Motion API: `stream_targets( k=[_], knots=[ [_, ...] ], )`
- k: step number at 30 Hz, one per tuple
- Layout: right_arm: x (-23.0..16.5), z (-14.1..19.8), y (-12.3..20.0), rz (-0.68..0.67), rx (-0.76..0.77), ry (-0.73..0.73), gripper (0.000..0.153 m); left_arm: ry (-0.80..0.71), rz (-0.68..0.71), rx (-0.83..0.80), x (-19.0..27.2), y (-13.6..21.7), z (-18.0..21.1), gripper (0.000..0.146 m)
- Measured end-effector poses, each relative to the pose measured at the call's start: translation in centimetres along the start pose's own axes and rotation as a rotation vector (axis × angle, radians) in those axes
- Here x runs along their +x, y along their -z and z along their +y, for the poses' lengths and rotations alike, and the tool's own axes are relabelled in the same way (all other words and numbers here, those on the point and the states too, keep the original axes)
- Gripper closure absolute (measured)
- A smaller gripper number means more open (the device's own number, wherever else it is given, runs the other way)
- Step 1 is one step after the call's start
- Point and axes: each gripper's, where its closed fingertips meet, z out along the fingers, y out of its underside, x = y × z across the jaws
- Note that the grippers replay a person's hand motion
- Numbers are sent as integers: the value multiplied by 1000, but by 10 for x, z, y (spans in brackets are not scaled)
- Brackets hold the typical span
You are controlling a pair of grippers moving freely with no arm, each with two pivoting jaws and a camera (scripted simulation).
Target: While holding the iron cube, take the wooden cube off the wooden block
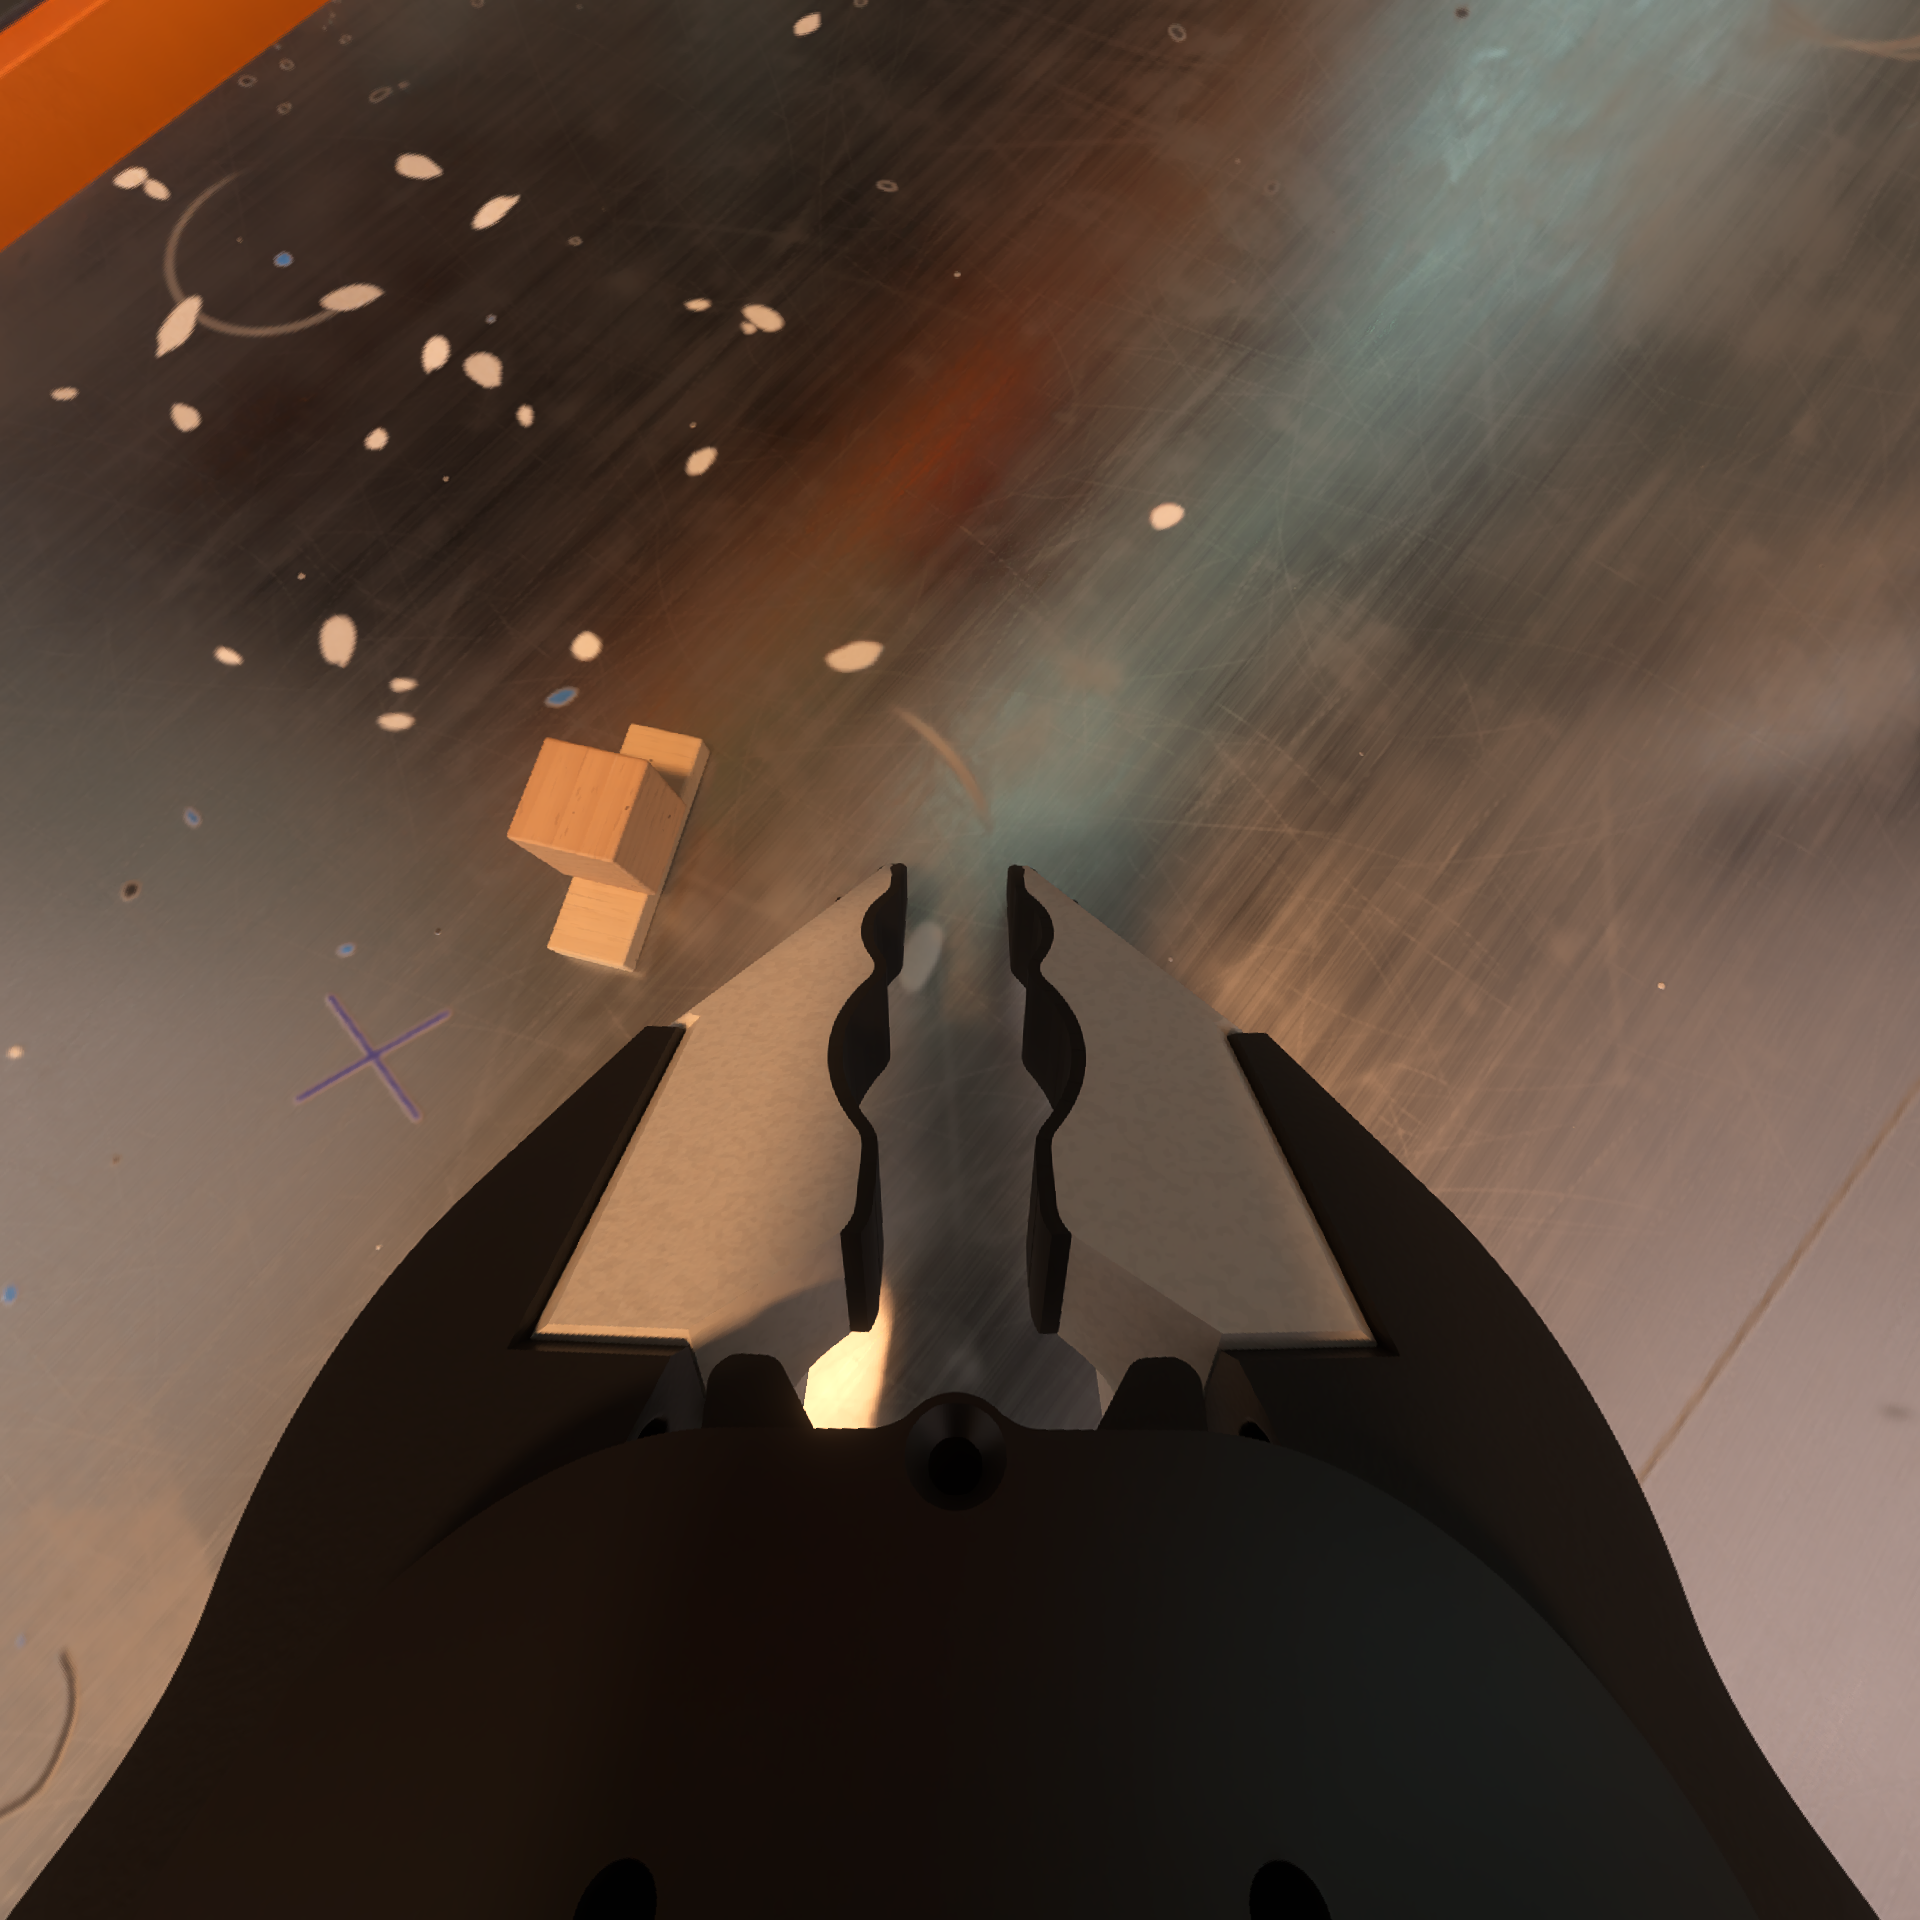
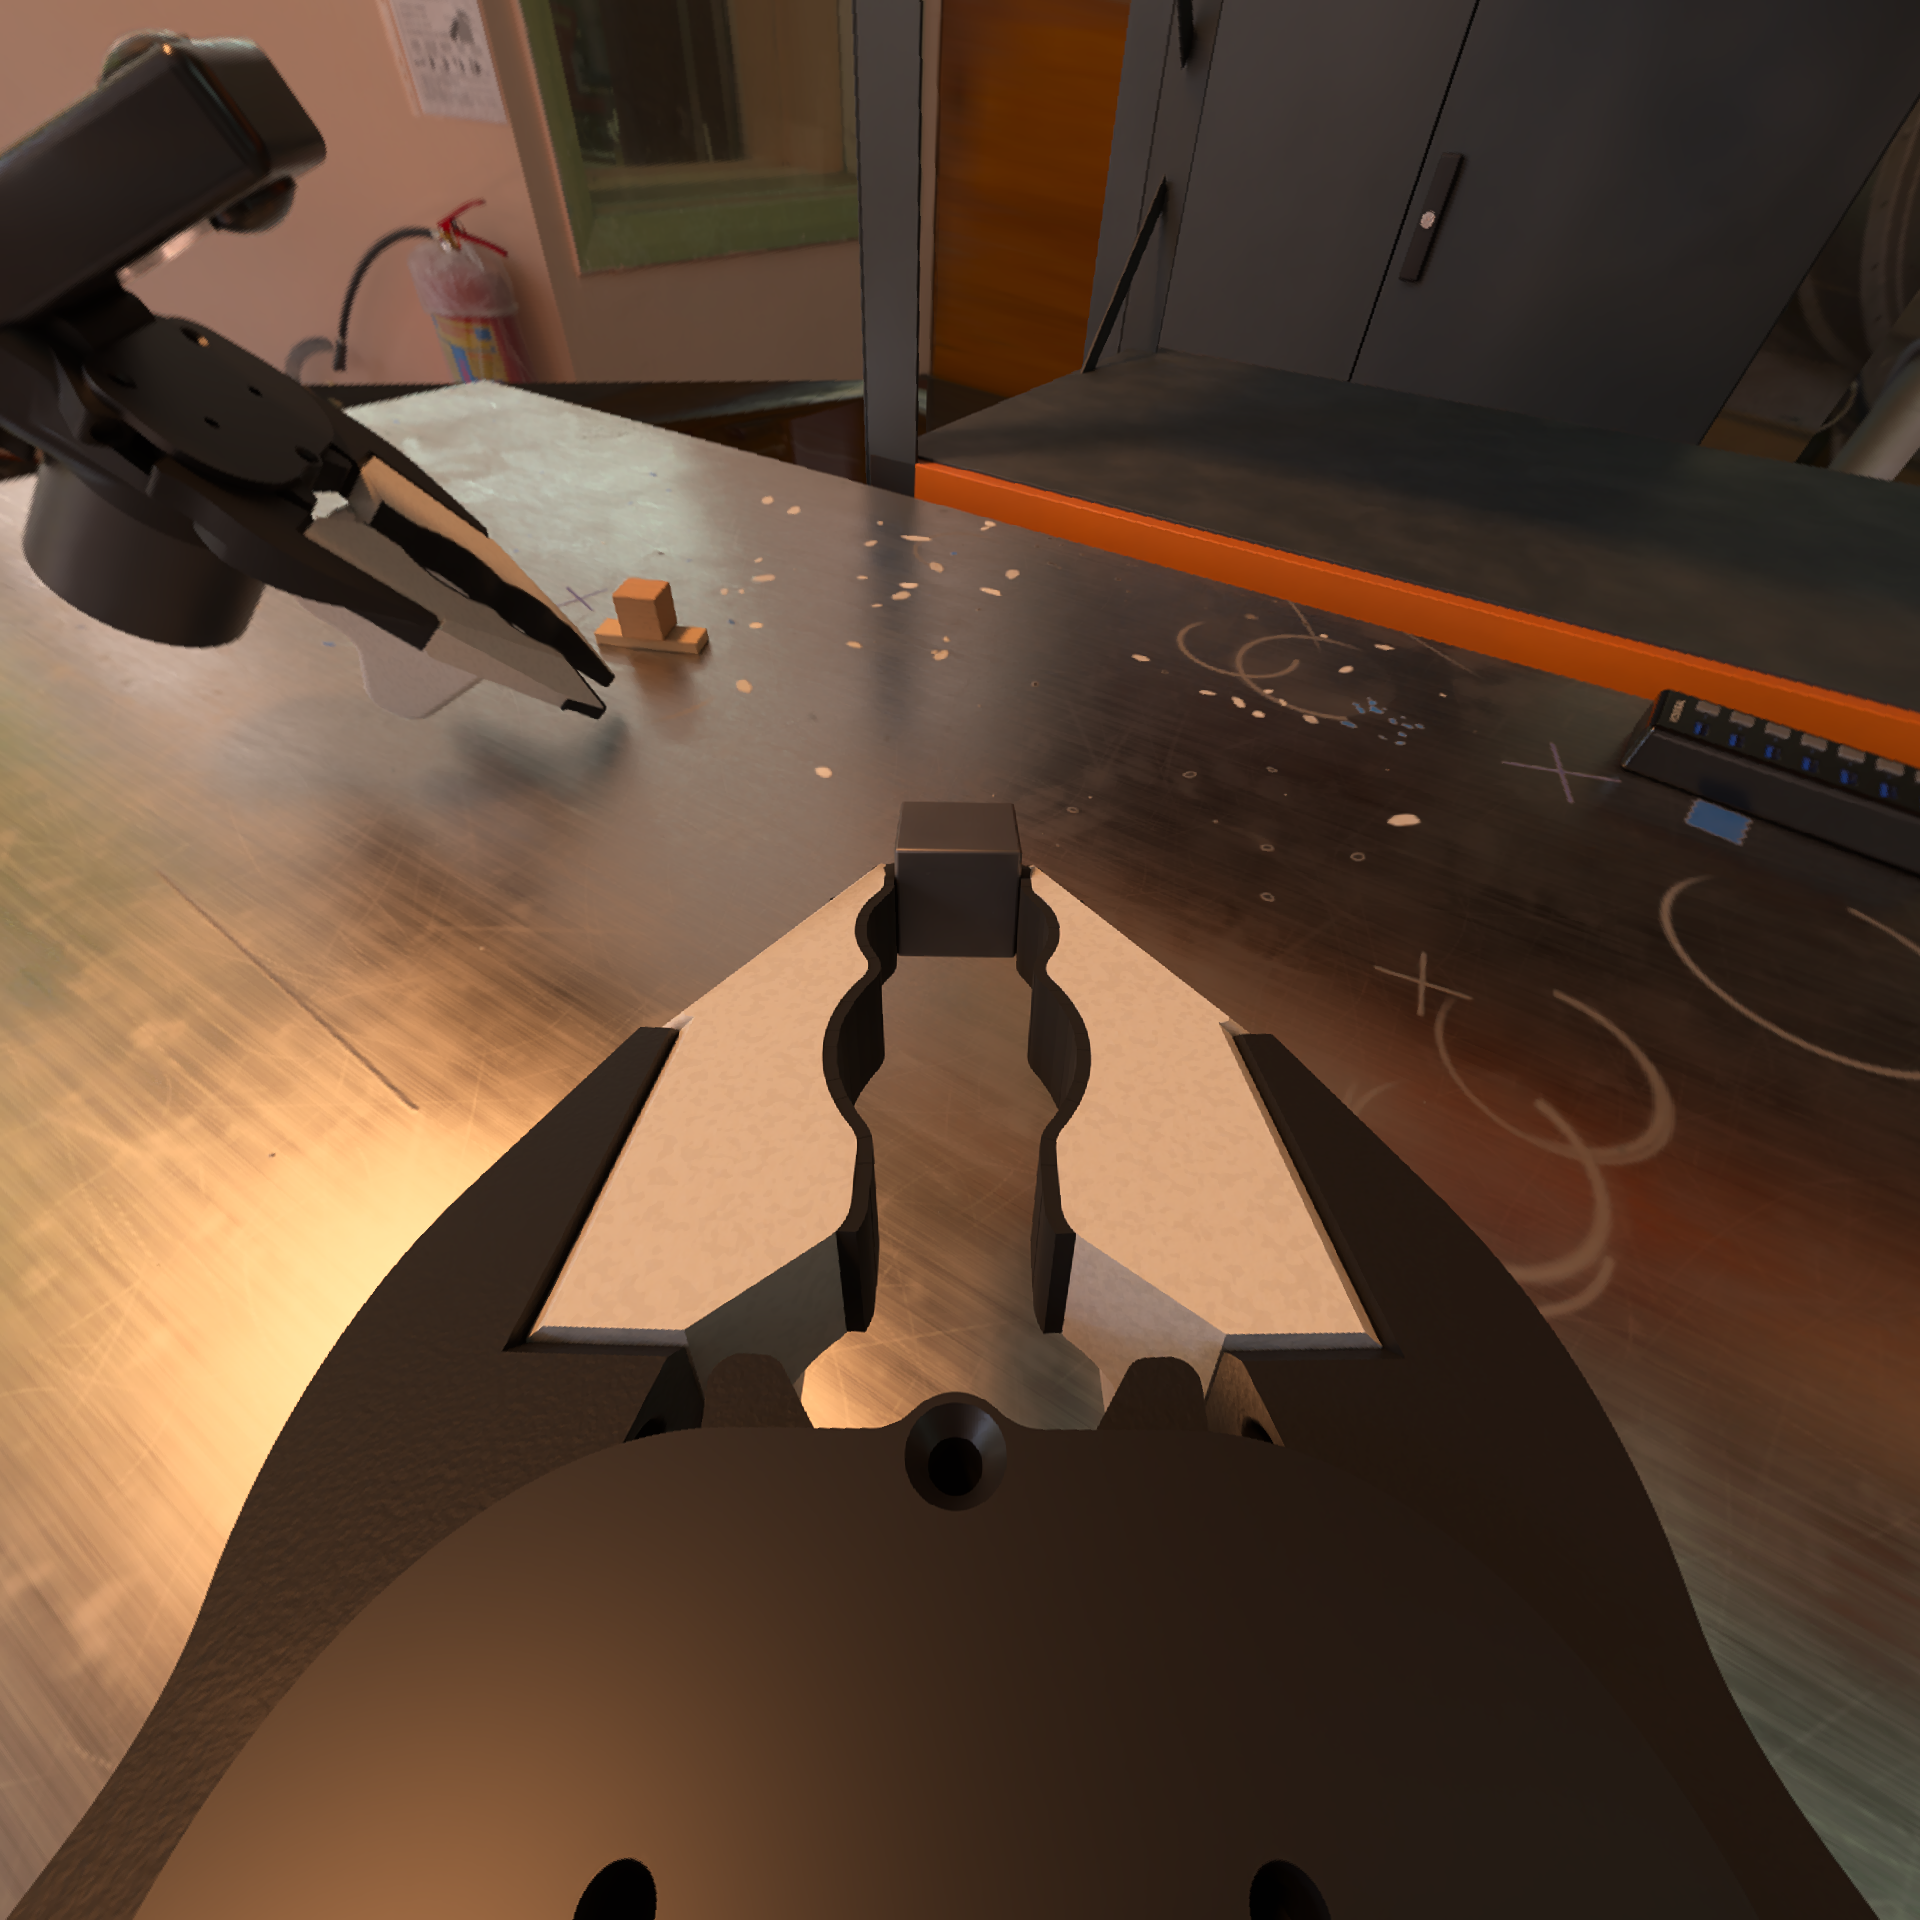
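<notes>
A pale wooden cube (image 1: 603, 810) sits on a flat wooden block (image 1: 601, 923) on the metal table. My left gripper (image 1: 956, 883) is open and empty, just right of the cube and above the table. In the right wrist view the wooden cube (image 2: 644, 608) rests on the wooden block (image 2: 652, 642) at the far left, with the left gripper (image 2: 587, 694) close to its left. My right gripper (image 2: 956, 883) is shut on the dark iron cube (image 2: 956, 878), held at the fingertips above the table.
The scratched metal table (image 2: 416, 935) has paint spots and chalk marks. An orange shelf edge (image 2: 1351, 582) with a dark cabinet runs along the back. A black power strip (image 2: 1787, 764) lies at the right. A fire extinguisher (image 2: 473, 296) stands by the far wall.
</notes>
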Motion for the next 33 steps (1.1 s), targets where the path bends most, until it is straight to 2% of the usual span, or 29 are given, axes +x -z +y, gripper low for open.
stream_targets(
  k=[10, 11, 13, 14, 15, 17, 19, 22, 26, 33],
  knots=[
    [2, -3, 3, -17, 16, -66, 131, 26, -7, -9, 0, 3, -1, 126],
    [2, -3, 1, -23, 20, -71, 131, 60, 25, -26, 4, 8, -6, 121],
    [2, -5, -1, -36, 21, -76, 131, 102, 109, -47, 12, 24, -27, 94],
    [2, -5, -1, -38, 17, -72, 131, 59, 102, -92, 8, 31, -35, 87],
    [2, -5, 0, -38, 16, -65, 131, -19, 36, -165, -3, 37, -41, 85],
    [2, -5, 0, -44, 24, -59, 131, -193, -131, -282, -32, 42, -50, 85],
    [4, -4, 0, -55, 35, -77, 131, -264, -141, -430, -51, 36, -44, 85],
    [9, -2, 0, -68, 45, -121, 131, -261, -118, -596, -73, 23, -30, 85],
    [15, 2, 2, -79, 45, -170, 131, -257, -132, -706, -84, 14, -18, 87],
    [20, 7, 6, -79, 34, -198, 131, -301, -158, -823, -78, 8, -5, 115]
  ],
)
